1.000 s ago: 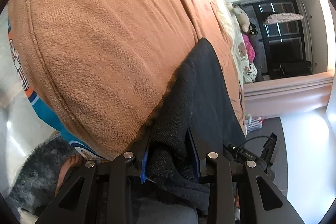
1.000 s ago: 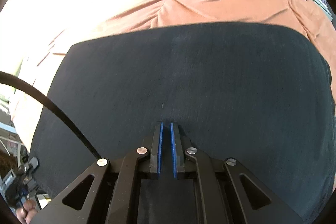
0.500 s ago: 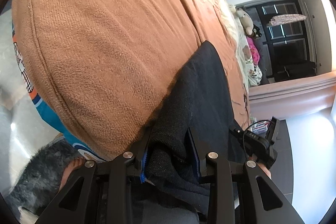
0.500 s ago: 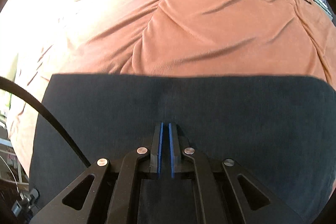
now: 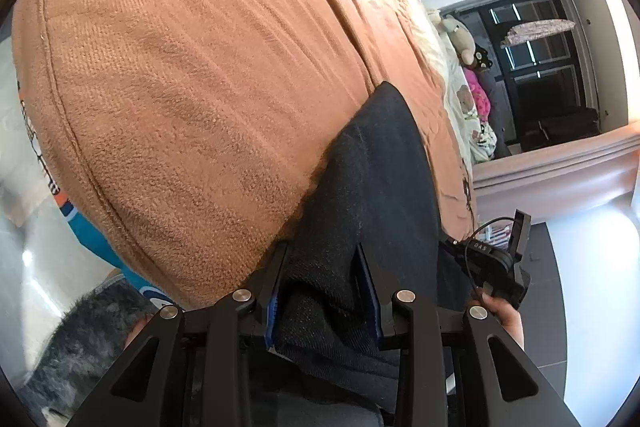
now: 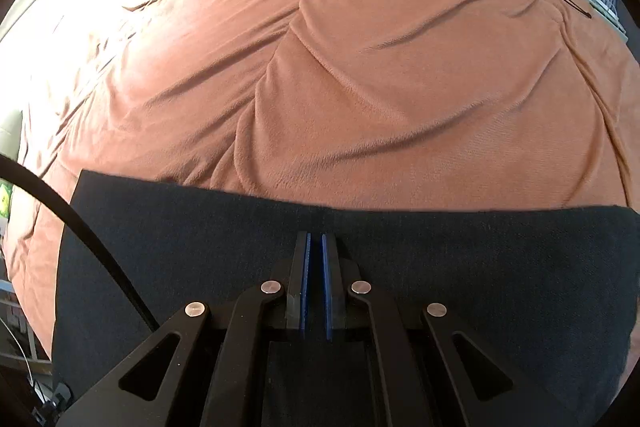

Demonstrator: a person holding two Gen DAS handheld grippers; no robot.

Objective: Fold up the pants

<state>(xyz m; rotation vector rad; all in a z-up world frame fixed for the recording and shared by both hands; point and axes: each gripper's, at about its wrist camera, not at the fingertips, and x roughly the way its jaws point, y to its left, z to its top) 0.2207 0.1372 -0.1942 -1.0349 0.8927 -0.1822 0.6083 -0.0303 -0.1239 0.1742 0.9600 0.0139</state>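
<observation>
The pants (image 6: 440,267) are dark navy and lie flat across the near edge of an orange blanket (image 6: 360,87) on a bed. My right gripper (image 6: 314,239) is shut with its blue pads nearly touching, just above the pants near their far edge; I cannot tell if cloth is between the pads. In the left wrist view my left gripper (image 5: 322,259) is shut on a thick bunched end of the pants (image 5: 384,179) at the bed's corner. The right gripper's handle and the hand holding it (image 5: 496,267) show beyond the pants.
The blanket (image 5: 192,87) drapes over the bed's edge. A blue-and-orange sheet (image 5: 92,239) and a grey fluffy rug (image 5: 80,347) lie below. Plush toys (image 5: 460,35) sit at the bed's far end, by a dark window (image 5: 552,75). A black cable (image 6: 80,227) crosses the right view.
My right gripper has drawn back toward the bed's near edge, so more blanket shows beyond the pants' far edge. The right hand has come into the left wrist view. My left gripper holds steady.
</observation>
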